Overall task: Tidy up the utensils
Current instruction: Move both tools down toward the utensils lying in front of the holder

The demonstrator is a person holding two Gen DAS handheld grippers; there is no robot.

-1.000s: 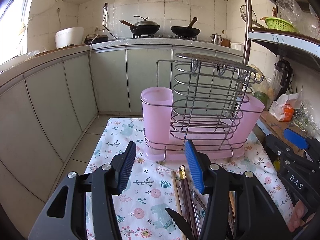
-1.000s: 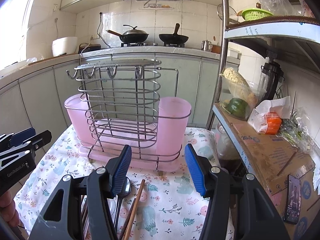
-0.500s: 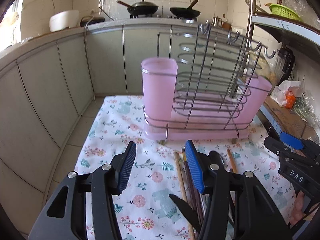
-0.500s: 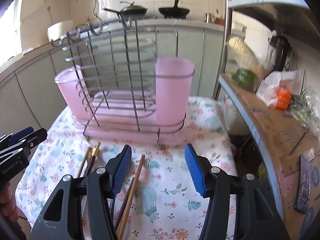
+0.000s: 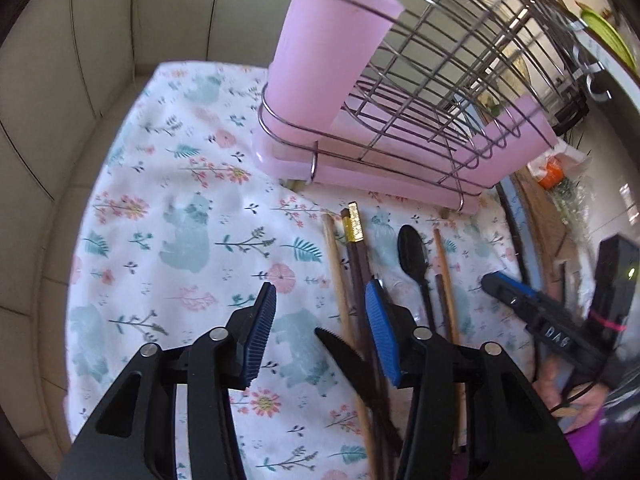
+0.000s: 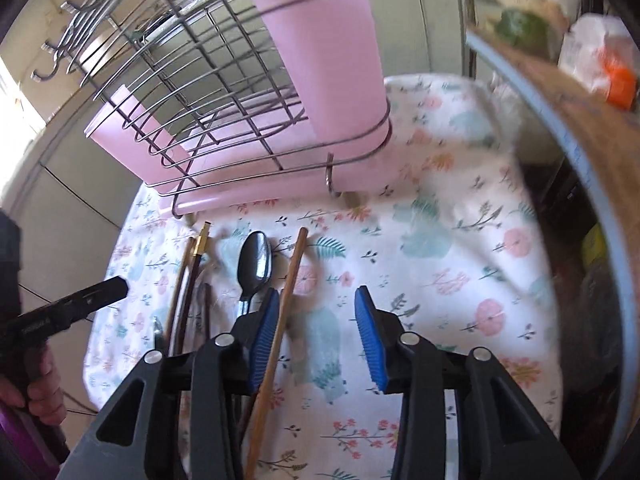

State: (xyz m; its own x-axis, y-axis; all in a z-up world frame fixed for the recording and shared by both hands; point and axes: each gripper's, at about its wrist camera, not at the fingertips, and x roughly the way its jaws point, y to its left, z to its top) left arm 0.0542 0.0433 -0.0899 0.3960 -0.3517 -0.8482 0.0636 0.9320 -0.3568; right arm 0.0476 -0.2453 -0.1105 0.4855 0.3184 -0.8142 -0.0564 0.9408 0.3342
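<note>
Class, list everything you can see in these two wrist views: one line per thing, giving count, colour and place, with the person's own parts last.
Tablecloth: one, white with floral and bear print, covering the table.
Wire rack: one, silver metal, at the cloth's far edge.
Pink cups: two, pale pink, one at each end of the rack.
Drip tray: one, pink, under the rack.
Spoon: one, dark, lying on the cloth before the rack.
Chopsticks: several, light wood and dark brown, beside the spoon.
Knife: one, black, serrated, near the left gripper.
Shelf: one, beside the table, holding bags.
Left gripper: black, blue fingers, closing over the cloth.
Right gripper: same, closing around a light chopstick.
</note>
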